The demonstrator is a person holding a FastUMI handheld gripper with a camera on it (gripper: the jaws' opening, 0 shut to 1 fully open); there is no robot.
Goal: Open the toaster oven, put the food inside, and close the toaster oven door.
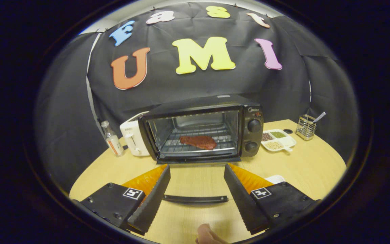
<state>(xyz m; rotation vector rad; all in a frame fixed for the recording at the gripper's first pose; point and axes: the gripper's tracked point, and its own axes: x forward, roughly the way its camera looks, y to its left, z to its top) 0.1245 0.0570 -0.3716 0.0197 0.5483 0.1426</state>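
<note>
Gripper view: we found the gripper spread wide, its two fingers well apart and holding nothing, hanging above the wooden table. Between the fingers lay the open toaster oven door, folded down flat toward us, its dark curved handle showing between them; we could not tell whether either finger touched the door.

Just beyond the fingertips stood the toaster oven, cavity open. The food, a flat reddish-brown slab, lay on the wire rack inside, toward the middle.

Left of the oven, touching or nearly so, sat a white toaster, and further left a small clear bottle. Right of the oven we noted a divided white dish holding beans and grains, then a wire holder with a utensil standing in it.

A fingertip of the person showed below the fingers.
</note>
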